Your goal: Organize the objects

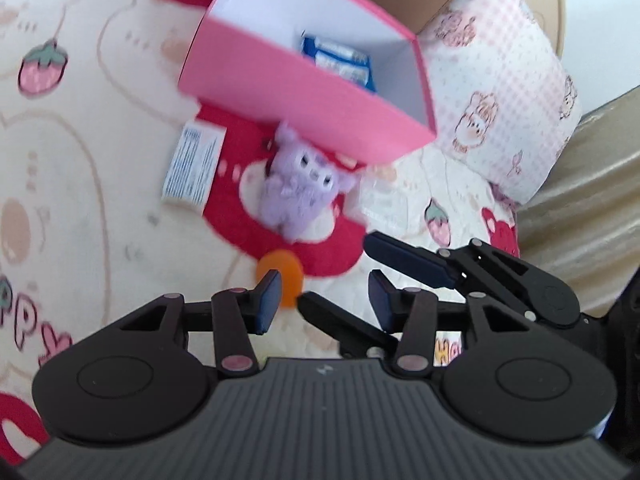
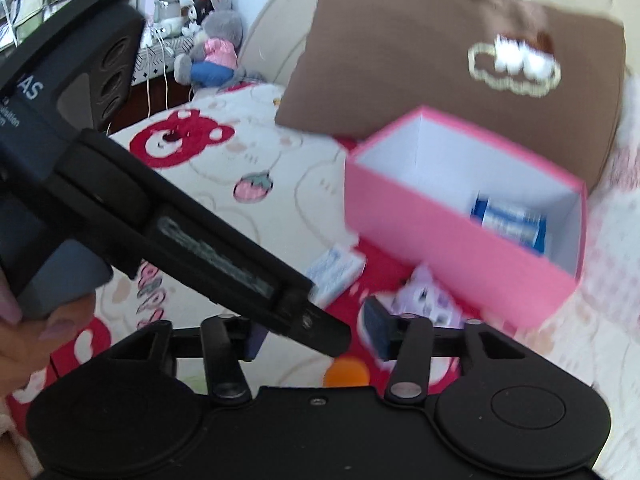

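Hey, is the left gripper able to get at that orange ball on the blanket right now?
Probably yes. The orange ball lies on the blanket just past the left gripper, whose fingers stand apart and empty. Only the right gripper, reaching in beside it, might crowd the approach.

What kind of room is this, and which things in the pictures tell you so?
Most likely a bedroom, with the work done on a bed. A soft bear-and-strawberry blanket covers the surface, a brown pillow leans against a rounded headboard, and a grey plush toy sits beside the bed.
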Motion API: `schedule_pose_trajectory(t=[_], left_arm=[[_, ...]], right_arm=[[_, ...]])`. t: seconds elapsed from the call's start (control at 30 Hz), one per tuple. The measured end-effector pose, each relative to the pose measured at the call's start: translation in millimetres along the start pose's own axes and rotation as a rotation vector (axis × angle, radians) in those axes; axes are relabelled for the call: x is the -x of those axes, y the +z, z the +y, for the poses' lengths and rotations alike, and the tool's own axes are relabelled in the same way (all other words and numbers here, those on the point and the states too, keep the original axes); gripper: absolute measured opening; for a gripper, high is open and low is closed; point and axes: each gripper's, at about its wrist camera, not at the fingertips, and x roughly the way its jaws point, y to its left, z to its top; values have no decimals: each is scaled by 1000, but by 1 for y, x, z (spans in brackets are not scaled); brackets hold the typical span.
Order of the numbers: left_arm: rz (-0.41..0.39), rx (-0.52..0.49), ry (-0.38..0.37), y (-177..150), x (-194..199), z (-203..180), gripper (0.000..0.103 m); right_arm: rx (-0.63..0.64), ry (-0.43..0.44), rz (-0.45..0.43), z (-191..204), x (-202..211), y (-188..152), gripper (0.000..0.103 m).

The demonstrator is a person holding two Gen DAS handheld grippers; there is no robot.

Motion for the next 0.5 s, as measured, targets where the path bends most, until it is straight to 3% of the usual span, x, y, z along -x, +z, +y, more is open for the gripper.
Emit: schedule_pose_trajectory(t=[0.23, 0.5], left_arm=[[46, -5, 36, -18, 1, 17, 49], [75, -4, 74, -38, 20, 27, 51]], right_arm=[[-188, 107, 124, -12, -8, -33, 60], [-104, 244, 185, 12, -4, -34, 72]])
